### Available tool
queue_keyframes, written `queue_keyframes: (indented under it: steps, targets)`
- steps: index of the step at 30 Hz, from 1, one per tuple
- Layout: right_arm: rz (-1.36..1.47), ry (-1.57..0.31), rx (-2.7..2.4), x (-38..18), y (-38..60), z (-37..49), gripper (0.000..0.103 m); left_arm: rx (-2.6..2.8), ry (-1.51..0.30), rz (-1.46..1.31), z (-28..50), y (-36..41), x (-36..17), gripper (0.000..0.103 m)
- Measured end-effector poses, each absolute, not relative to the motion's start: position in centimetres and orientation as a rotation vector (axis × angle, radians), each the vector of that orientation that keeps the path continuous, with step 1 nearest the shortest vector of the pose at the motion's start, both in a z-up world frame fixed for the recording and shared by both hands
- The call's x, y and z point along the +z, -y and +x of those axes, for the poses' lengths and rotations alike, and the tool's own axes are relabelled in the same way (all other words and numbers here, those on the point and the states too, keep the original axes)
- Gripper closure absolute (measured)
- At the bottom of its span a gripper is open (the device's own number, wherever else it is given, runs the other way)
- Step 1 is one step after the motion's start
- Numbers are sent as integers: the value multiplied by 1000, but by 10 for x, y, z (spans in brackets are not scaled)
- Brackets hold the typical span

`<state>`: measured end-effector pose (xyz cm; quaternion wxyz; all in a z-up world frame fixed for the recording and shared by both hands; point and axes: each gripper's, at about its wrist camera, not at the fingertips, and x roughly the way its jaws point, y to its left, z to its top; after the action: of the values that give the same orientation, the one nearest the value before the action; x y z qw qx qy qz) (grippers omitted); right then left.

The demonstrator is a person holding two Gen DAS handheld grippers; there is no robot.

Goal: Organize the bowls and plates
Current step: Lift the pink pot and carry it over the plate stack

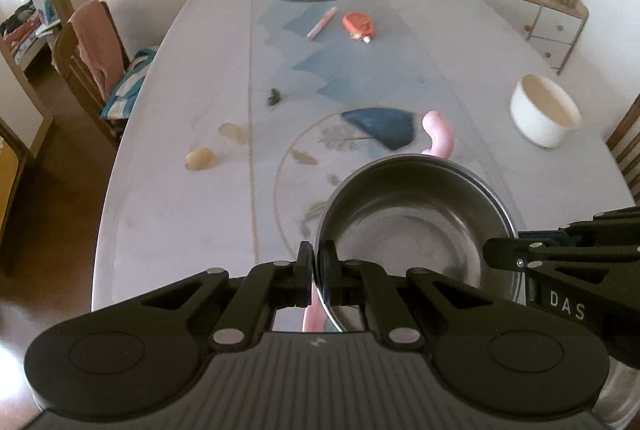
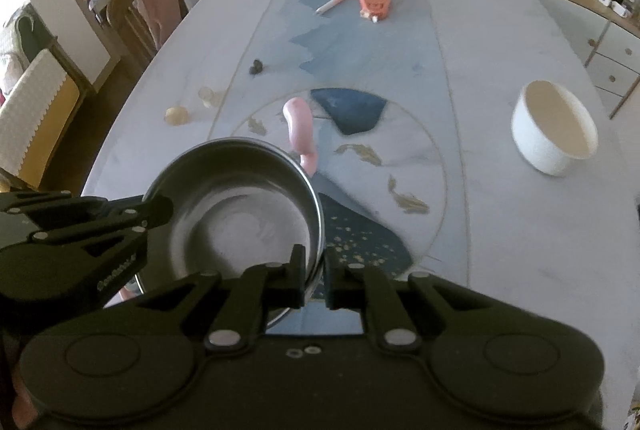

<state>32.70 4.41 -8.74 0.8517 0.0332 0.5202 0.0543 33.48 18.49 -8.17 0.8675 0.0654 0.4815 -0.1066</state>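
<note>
Left gripper (image 1: 318,262) clamped on the near-left rim of the steel bowl (image 1: 416,222), jaws pinching the thin wall, one pad outside and one inside; a pink handle-like piece (image 1: 440,133) shows past the bowl's far rim and again below it, attachment unclear; bowl held over the worktop (image 1: 180,189), whether it touches cannot be told; right gripper (image 2: 314,270) likewise closed on the bowl's near-right rim, the wall between its jaws; so the bowl hangs between the two grips, rim roughly level, open side up. Farther right, the white bowl (image 2: 554,133) stands upright on the worktop, well apart from the steel one and clearly on the right gripper's side, beyond and right of its jaws. Judgement: if the steel bowl is to be grouped or nested with the white one, the carry runs rightward and away, right hand leading; both grips must travel together or the rim may twist.
</note>
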Motion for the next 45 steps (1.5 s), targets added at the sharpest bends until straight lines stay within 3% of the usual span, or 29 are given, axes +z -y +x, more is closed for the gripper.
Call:
queue_keyframes:
  steps: [21,45]
  targets:
    - [155,-1028,4,-33,39,245,94,-410,-971,159,269,-104,-23,99]
    - [295,-1044,-194,-53,140,144,94,-638,-1004,274,199,4,-51,99]
